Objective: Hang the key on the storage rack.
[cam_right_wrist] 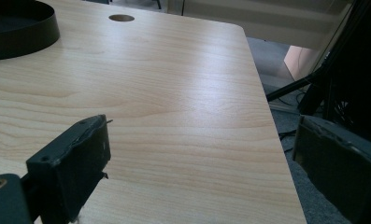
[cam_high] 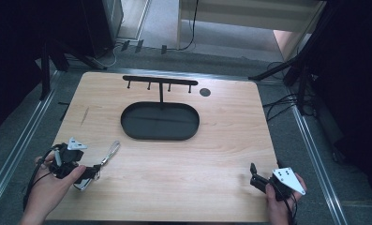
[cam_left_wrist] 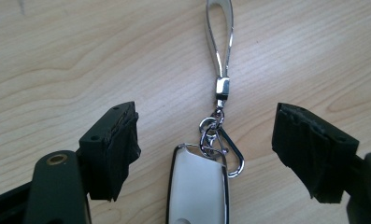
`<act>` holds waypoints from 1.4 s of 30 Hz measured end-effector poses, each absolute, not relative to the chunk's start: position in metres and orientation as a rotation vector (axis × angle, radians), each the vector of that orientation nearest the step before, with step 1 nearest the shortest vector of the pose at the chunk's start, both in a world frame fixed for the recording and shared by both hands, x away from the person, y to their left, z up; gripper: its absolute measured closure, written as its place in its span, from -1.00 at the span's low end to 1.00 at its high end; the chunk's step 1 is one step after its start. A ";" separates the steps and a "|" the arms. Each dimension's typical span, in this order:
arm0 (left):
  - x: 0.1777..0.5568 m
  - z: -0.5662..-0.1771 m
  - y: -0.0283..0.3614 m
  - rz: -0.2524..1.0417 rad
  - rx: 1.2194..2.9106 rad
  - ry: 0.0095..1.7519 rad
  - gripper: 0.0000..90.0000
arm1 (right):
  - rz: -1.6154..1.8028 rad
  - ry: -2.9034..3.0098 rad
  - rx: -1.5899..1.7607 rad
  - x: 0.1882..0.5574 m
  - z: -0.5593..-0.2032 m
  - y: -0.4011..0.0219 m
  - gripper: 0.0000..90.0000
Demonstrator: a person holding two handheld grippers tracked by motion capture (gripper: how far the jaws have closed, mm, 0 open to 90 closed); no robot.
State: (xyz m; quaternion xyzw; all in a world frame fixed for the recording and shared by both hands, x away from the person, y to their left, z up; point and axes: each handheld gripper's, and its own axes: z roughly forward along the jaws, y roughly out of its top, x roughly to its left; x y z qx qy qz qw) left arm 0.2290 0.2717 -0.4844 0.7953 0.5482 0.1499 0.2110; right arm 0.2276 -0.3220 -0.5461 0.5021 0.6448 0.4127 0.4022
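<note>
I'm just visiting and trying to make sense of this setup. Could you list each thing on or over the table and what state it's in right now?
Left gripper: jaws open, straddling the key fob, not gripping it.
Right gripper: jaws open, empty, over bare table.
Key fob: lying flat on the table, ring and metal loop attached.
Metal loop: stretched out flat beyond the fob.
Black tray: empty.
Hook rack: upright, nothing hanging from it.

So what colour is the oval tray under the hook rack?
Black, clearest in the high view.
</note>
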 end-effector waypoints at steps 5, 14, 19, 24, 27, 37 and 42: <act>0.239 -0.481 0.264 0.373 2.243 1.546 -0.44 | 1.042 1.626 1.268 0.227 -0.546 -0.322 -0.91; 0.255 -0.491 0.242 0.335 2.388 1.548 -0.25 | 1.048 1.624 1.273 0.227 -0.546 -0.322 -0.91; 0.271 -0.495 0.239 0.317 2.384 1.619 0.07 | 1.051 1.625 1.272 0.228 -0.546 -0.323 -0.91; 0.282 -0.501 0.232 0.351 2.464 1.642 0.32 | 1.052 1.625 1.273 0.228 -0.546 -0.323 -0.91; 0.285 -0.505 0.229 0.344 2.497 1.637 0.40 | 1.053 1.625 1.273 0.228 -0.546 -0.323 -0.91; 0.284 -0.506 0.225 0.321 2.511 1.552 0.83 | 1.055 1.625 1.274 0.227 -0.546 -0.323 -0.91; 0.276 -0.495 0.228 0.404 2.431 1.512 0.84 | 1.054 1.626 1.273 0.228 -0.546 -0.323 -0.91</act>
